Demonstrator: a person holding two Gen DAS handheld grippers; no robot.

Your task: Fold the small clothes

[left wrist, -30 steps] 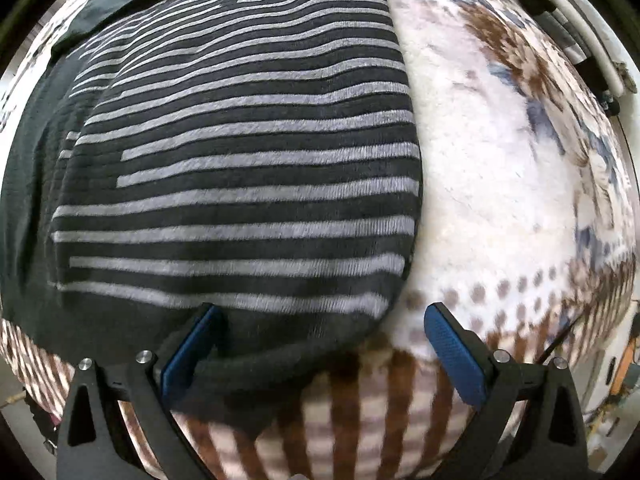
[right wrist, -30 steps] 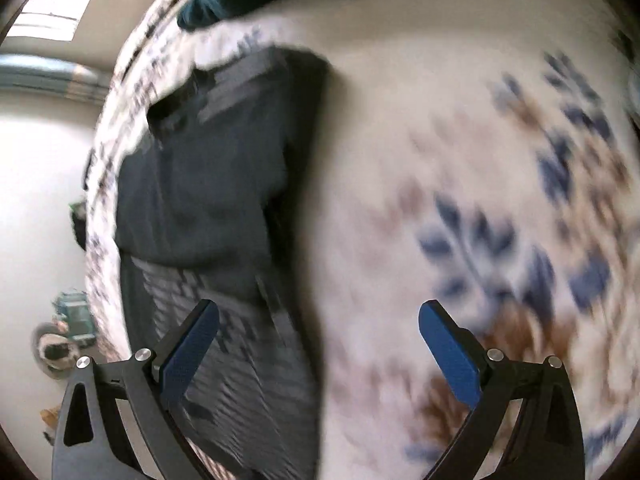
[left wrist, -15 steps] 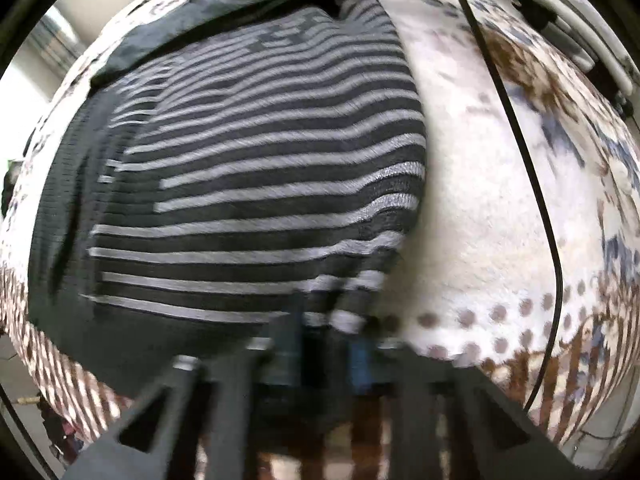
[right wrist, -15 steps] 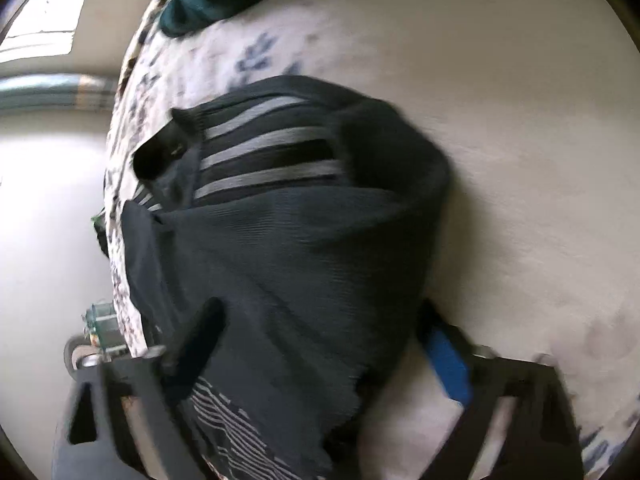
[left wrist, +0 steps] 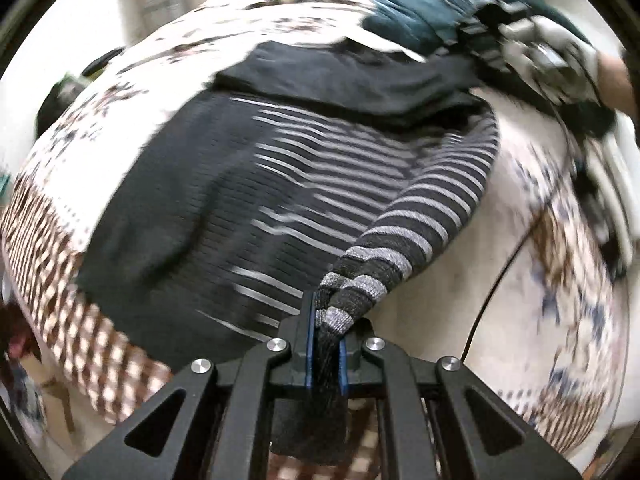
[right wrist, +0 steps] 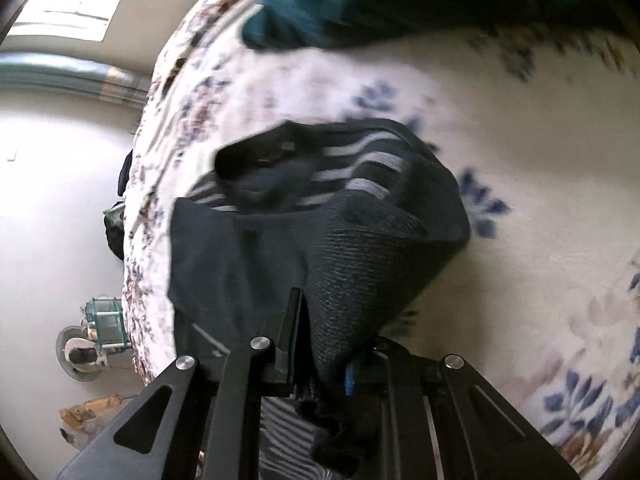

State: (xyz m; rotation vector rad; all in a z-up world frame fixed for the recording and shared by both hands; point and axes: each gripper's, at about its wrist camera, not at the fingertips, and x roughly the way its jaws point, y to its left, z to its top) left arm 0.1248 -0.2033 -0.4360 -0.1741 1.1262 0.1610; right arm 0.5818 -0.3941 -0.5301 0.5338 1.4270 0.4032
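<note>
The striped sweater [left wrist: 328,184] lies on the bed [left wrist: 520,280], its hem corner clamped between the left gripper [left wrist: 325,354] fingers and its dark upper edge bunched between the closing right gripper [right wrist: 320,372] fingers, likely for folding.

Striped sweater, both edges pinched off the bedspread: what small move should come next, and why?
Probably carry both pinched edges together across the striped sweater to lay the fold. The left hand-held gripper is shut on its striped edge, the right hand-held gripper is closing on the dark fabric between its jaws, and both parts are raised off the bedspread.
</note>
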